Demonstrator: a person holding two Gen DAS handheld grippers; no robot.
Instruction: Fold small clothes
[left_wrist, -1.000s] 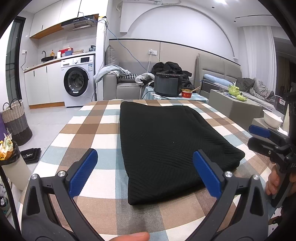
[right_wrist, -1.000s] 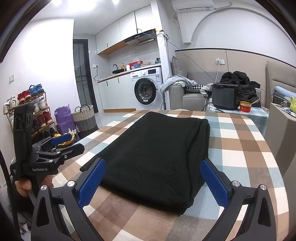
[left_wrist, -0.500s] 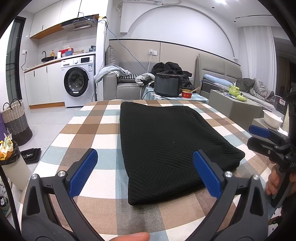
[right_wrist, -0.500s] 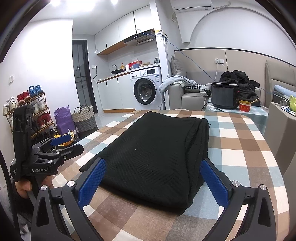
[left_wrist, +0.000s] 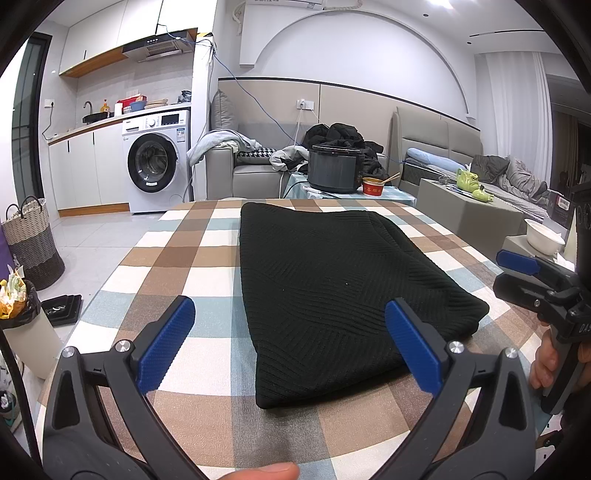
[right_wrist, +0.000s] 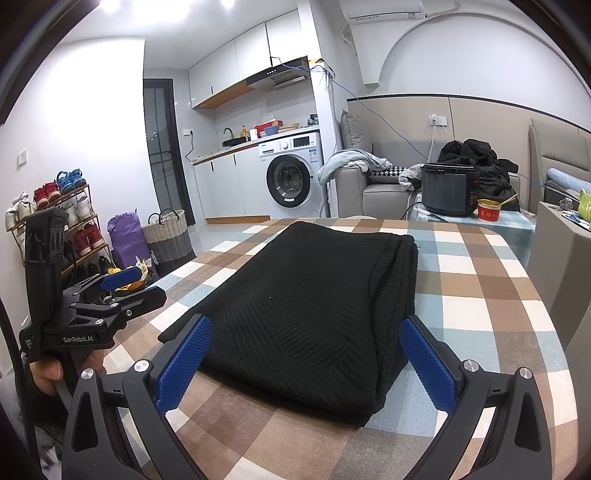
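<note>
A black knit garment (left_wrist: 332, 284) lies folded into a thick rectangle on the checked tablecloth (left_wrist: 177, 258). In the right wrist view the same garment (right_wrist: 314, 295) shows its stacked layers along the right edge. My left gripper (left_wrist: 288, 339) hovers open just short of the garment's near edge, nothing between its blue pads. My right gripper (right_wrist: 306, 354) is open too, its pads straddling the near end without touching. Each gripper shows in the other's view: the right gripper (left_wrist: 532, 273) at the right edge, the left gripper (right_wrist: 118, 288) at the left, held by a hand.
Beyond the table stand a dark cooker (left_wrist: 334, 171) and a red cup (left_wrist: 373, 186) on a side table, a grey sofa (left_wrist: 251, 173) with clothes, a washing machine (left_wrist: 157, 166). A woven basket (left_wrist: 33, 240) and bin (left_wrist: 18, 314) sit on the floor left.
</note>
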